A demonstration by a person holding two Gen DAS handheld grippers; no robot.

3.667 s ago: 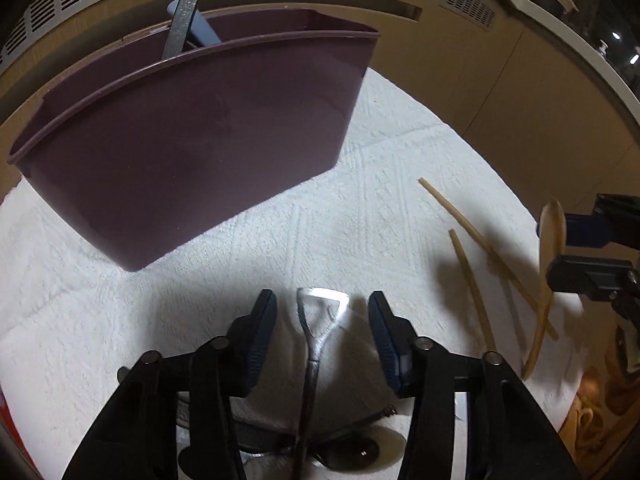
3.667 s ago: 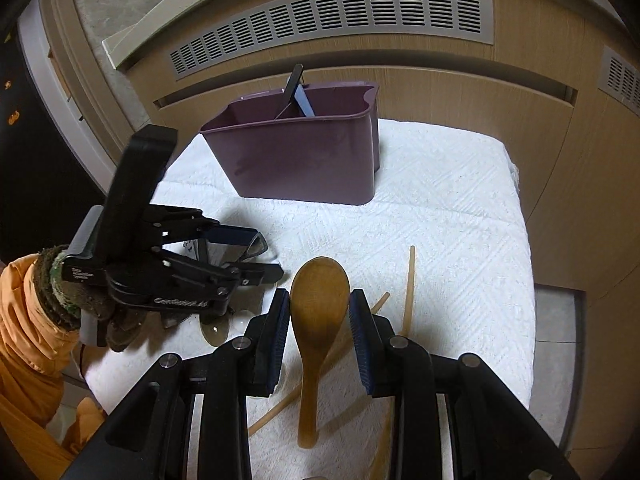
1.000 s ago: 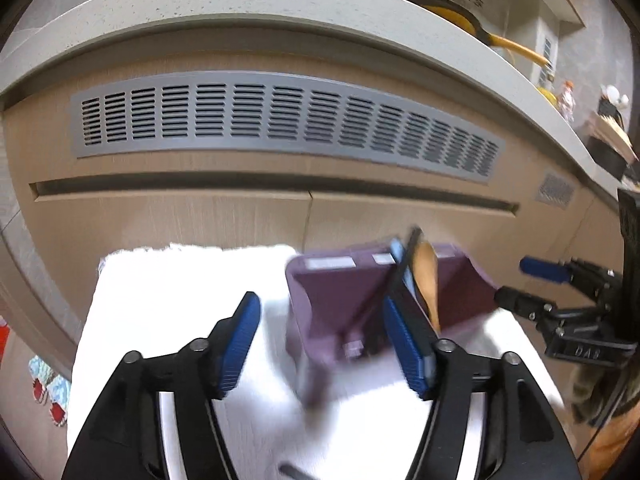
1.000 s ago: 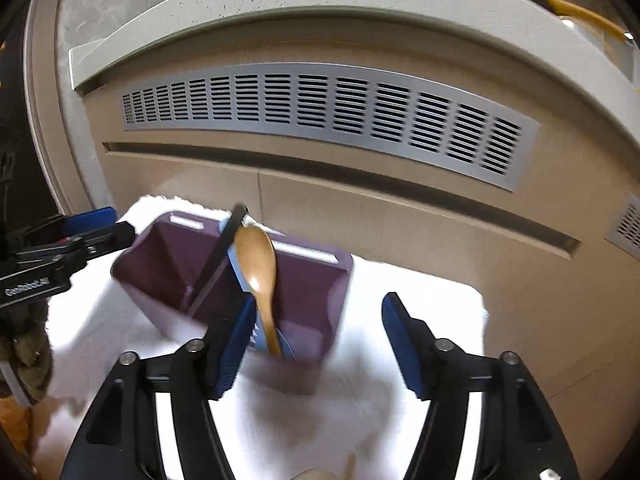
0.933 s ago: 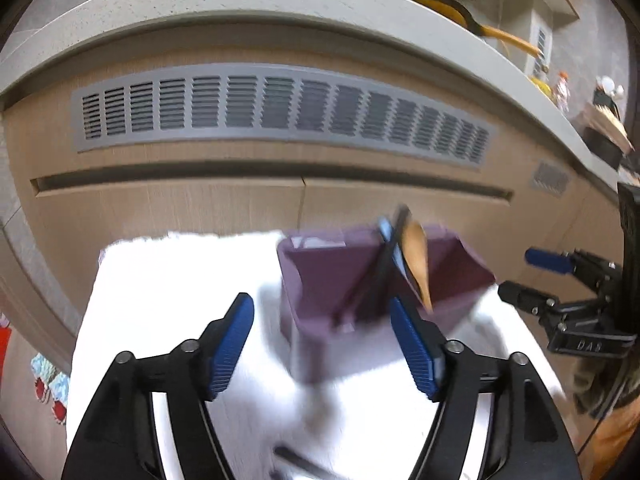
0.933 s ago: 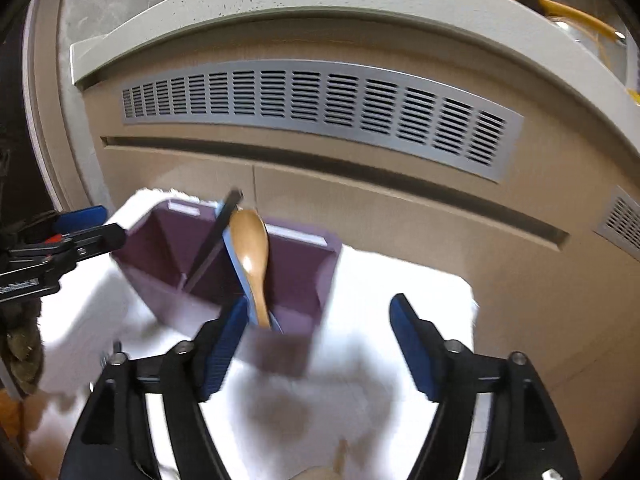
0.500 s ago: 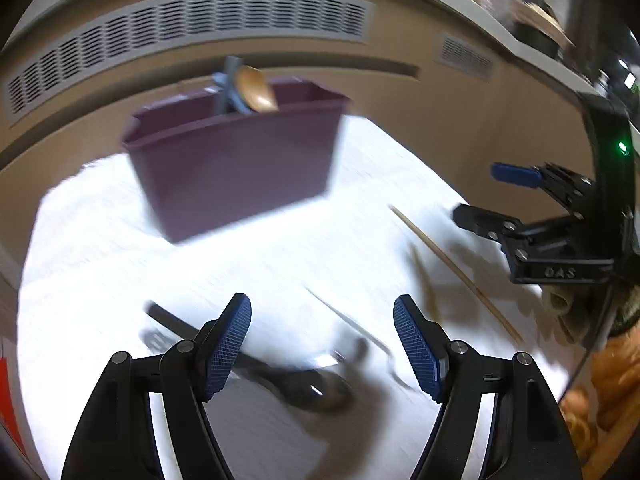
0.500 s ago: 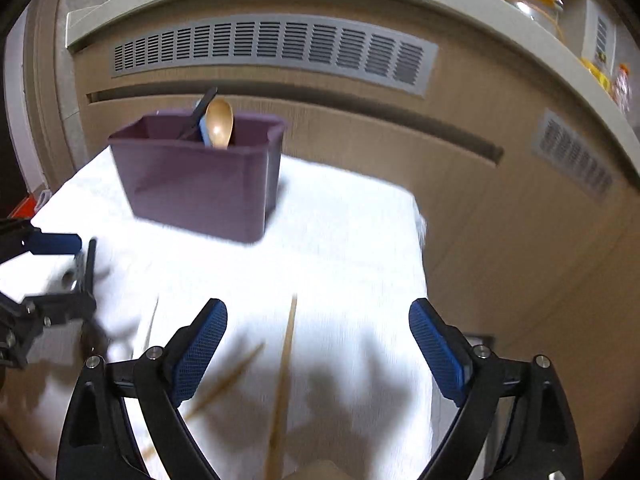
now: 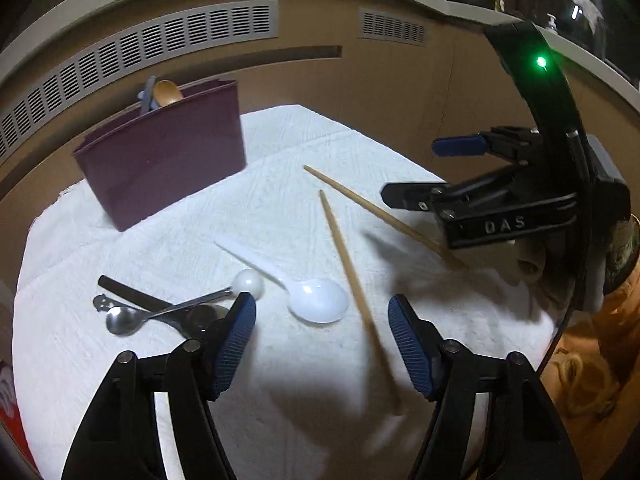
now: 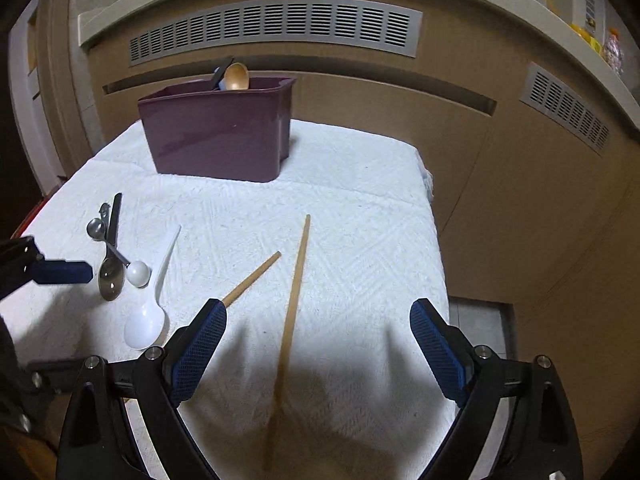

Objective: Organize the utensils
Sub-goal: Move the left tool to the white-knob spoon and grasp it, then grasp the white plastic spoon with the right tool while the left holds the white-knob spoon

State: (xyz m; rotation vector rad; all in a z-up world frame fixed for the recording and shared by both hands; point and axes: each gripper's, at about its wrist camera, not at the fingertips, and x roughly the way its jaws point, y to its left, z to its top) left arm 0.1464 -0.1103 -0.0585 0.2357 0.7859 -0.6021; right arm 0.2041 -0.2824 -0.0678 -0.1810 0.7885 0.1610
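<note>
The left claw point(image 9: 320, 328) is hanging spread wide and empty above a white spoon point(image 9: 308, 296) lying on the towel-covered desk point(image 9: 280, 216). The right claw point(image 10: 318, 340) is also hanging spread and empty, over two chopsticks point(image 10: 294, 292) lying apart. Metal spoons point(image 9: 160, 314) are sitting crossed just left of the white one. A wooden spoon point(image 10: 236, 77) is standing in the purple bin point(image 10: 218, 140) at the back.
</note>
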